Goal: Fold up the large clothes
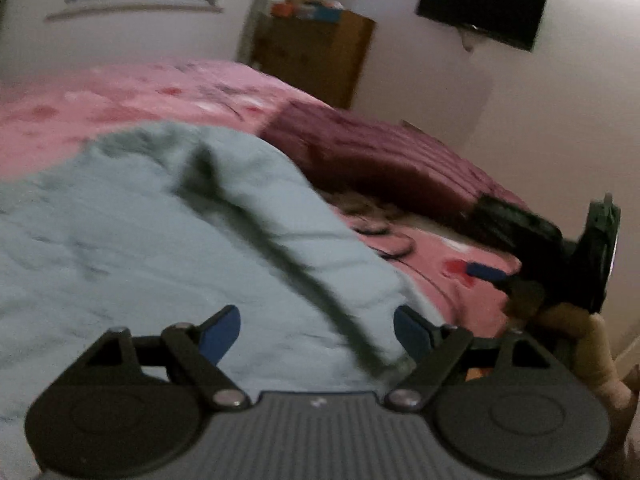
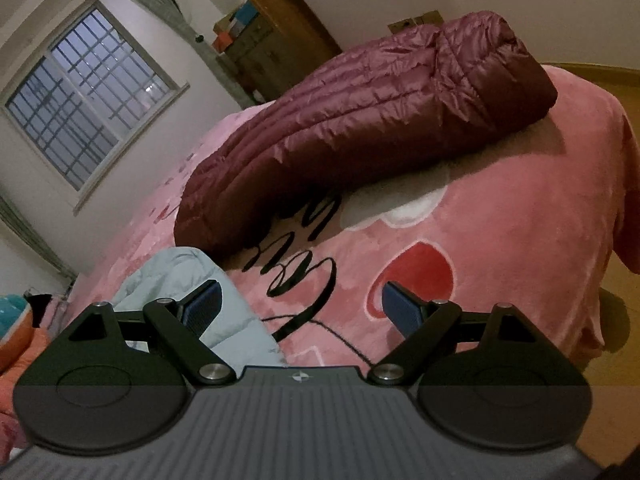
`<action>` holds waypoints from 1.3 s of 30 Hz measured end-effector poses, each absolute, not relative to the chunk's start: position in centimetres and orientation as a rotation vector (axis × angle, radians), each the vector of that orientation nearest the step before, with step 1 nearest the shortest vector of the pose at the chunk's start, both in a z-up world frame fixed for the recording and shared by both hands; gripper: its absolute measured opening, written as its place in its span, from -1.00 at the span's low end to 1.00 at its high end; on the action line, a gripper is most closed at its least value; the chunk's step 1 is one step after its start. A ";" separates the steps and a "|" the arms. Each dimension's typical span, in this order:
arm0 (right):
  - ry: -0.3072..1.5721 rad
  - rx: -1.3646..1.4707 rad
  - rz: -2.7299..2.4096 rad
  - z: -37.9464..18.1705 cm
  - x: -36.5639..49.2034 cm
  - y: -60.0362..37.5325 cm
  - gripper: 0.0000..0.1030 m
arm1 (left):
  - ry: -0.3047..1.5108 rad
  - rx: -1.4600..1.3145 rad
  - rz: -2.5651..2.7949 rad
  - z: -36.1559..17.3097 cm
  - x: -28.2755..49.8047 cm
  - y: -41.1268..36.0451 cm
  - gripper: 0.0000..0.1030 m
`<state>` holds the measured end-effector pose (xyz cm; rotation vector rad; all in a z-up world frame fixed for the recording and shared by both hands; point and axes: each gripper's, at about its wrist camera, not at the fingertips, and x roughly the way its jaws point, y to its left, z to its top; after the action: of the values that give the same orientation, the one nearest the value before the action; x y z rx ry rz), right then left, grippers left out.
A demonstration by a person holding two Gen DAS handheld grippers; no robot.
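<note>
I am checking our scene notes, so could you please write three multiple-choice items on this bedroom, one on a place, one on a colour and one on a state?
1. Where does the maroon quilted jacket lie?
A. on the pink blanket
B. on the floor
C. on the wooden cabinet

2. What colour is the garment under the left gripper?
A. yellow
B. pale blue
C. black

3. How do the right gripper jaws stand?
A. shut on the jacket
B. shut on the blanket
C. open, holding nothing

Answers: 1 A, it rests on the pink blanket; 2 B, pale blue fabric fills that view; 3 C, the pads stand apart.
</note>
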<state>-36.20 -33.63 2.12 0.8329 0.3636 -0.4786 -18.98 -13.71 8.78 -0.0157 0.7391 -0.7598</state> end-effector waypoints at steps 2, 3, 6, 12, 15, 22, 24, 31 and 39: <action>0.356 0.838 -0.477 2.1 -36.7 -34.1 1.00 | 0.779 -0.042 -0.774 7.4 -19.2 -15.7 0.57; 0.351 0.848 -0.477 2.0 -36.9 -34.4 1.00 | 0.797 -0.063 -0.774 6.8 -18.9 -16.4 0.54; 0.339 0.891 -0.477 1.7 -37.9 -35.3 1.00 | 0.850 -0.130 -0.772 5.3 -18.5 -18.2 0.19; 0.336 0.989 -0.436 0.7 -38.8 -36.6 1.00 | 0.931 -0.249 -0.734 3.9 -16.5 -20.4 -0.48; 0.347 1.041 -0.372 0.3 -39.1 -36.8 1.00 | 0.948 -0.381 -0.738 4.3 -15.1 -20.2 -0.89; 0.353 1.186 -0.175 -0.7 -39.5 -36.8 1.00 | 0.876 -0.659 -0.717 6.8 -12.7 -19.4 -0.95; 0.345 1.263 -0.102 -1.1 -39.7 -36.5 1.00 | 0.851 -0.696 -0.730 7.5 -12.3 -19.8 -0.95; 0.331 1.426 0.098 -1.8 -39.5 -35.0 1.00 | 0.874 -0.732 -0.775 7.8 -13.4 -20.8 -0.95; 0.327 1.386 0.112 -0.5 -39.1 -34.4 0.35 | 0.903 -0.663 -0.804 7.1 -14.8 -21.0 -0.96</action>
<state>-39.09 -34.35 -0.54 1.3864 0.3265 0.1124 -14.80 -20.97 7.08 -0.6627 0.9034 -0.8039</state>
